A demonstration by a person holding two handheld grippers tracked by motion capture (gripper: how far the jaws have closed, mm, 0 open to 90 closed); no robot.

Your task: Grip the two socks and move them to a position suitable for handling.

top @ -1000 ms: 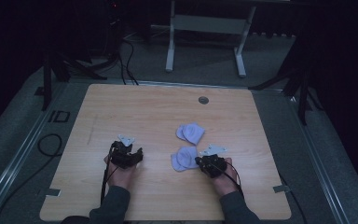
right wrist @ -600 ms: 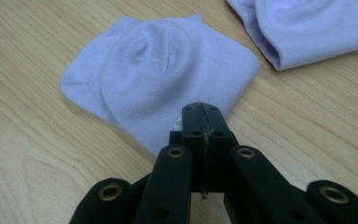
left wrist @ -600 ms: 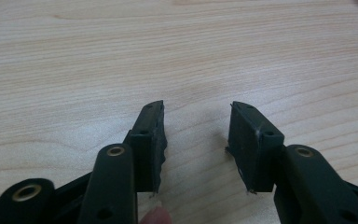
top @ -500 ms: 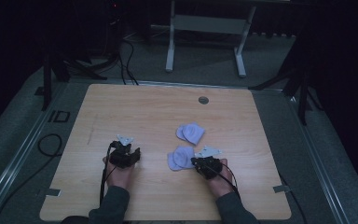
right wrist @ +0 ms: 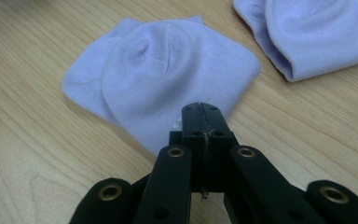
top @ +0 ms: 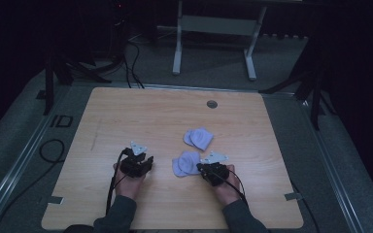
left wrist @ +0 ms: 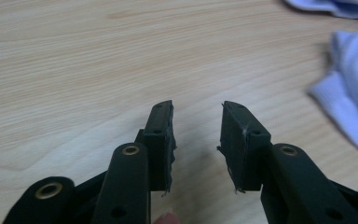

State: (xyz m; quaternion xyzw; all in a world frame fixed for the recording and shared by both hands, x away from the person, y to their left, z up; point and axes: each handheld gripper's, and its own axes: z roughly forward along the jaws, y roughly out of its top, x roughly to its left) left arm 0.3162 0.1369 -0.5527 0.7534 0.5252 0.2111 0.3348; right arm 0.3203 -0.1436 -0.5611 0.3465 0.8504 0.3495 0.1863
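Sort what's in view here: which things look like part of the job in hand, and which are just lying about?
Likely part of the job:
- near lavender sock, its edge pinched in the shut right gripper
- far lavender sock, lying apart
- left gripper, open over bare wood

Just there:
- wooden table
- round grommet near its far edge
- grey stand on the floor behind

Table (top: 126, 111): light wood top, rounded corners, grey grommet (top: 212, 104) near the far edge, right of centre. Two pale lavender socks lay flat on it. Near sock (top: 186, 163) sat right of centre, towards the near edge; far sock (top: 198, 138) lay just beyond it, apart, closer to mid-table. Both looked folded over, doubled layers. Left half of the top was bare wood. Tape tabs (top: 53, 199) at the near corners.
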